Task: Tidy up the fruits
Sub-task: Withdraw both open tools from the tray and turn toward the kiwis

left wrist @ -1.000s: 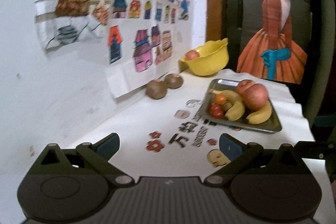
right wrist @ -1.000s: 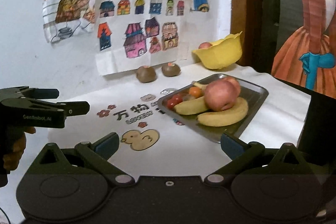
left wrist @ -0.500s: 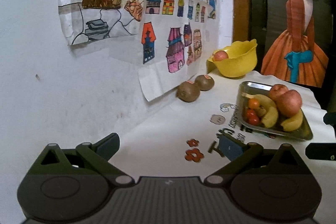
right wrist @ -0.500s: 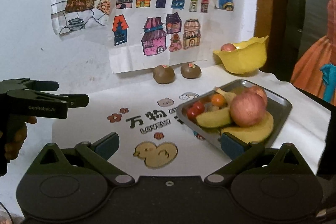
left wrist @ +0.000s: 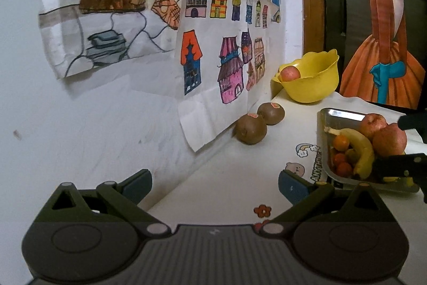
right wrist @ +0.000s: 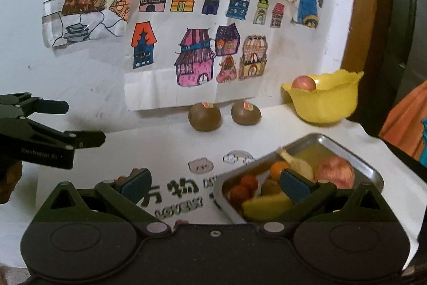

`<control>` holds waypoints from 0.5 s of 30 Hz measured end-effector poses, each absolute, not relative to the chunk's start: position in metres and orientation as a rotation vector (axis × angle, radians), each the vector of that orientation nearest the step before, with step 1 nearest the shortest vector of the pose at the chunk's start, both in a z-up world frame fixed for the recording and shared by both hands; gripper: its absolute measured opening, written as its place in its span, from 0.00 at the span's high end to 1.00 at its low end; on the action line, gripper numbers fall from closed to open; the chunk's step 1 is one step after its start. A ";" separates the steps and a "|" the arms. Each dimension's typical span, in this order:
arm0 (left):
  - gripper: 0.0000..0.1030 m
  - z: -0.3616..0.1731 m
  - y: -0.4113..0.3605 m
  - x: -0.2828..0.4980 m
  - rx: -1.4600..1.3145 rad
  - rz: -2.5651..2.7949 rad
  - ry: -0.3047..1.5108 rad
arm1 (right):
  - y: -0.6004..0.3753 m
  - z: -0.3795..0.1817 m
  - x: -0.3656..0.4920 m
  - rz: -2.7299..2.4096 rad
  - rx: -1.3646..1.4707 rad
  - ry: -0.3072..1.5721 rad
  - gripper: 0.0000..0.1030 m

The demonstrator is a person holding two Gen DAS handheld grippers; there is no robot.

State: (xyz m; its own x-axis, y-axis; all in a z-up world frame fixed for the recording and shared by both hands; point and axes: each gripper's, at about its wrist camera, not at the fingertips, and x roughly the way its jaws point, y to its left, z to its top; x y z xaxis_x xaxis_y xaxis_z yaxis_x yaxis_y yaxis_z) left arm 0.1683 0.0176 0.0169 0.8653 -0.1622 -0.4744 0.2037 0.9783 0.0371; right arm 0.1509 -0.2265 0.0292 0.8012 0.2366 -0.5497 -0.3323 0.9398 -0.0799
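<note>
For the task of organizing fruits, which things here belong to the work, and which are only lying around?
Belong to the job:
- metal tray with bananas, apples, small tomatoes
- yellow bowl holding one apple
- two kiwis
- both grippers, jaws open

Just lying about:
- coloured drawings on the wall
- printed tablecloth

Apples, bananas and small fruits (right wrist: 246, 187) fill the metal tray (right wrist: 371, 172).
</note>
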 end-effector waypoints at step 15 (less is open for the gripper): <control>0.00 -0.001 -0.024 0.234 0.128 -0.262 0.486 | -0.250 0.037 0.278 0.422 -0.195 0.523 0.01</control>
State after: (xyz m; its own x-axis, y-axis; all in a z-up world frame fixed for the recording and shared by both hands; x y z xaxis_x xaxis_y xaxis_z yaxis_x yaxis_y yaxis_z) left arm 0.2339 -0.0238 -0.0012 0.8516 -0.2183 -0.4765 0.2789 0.9585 0.0594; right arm 0.2777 -0.2498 0.0370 0.7831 0.3393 -0.5212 -0.4373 0.8963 -0.0734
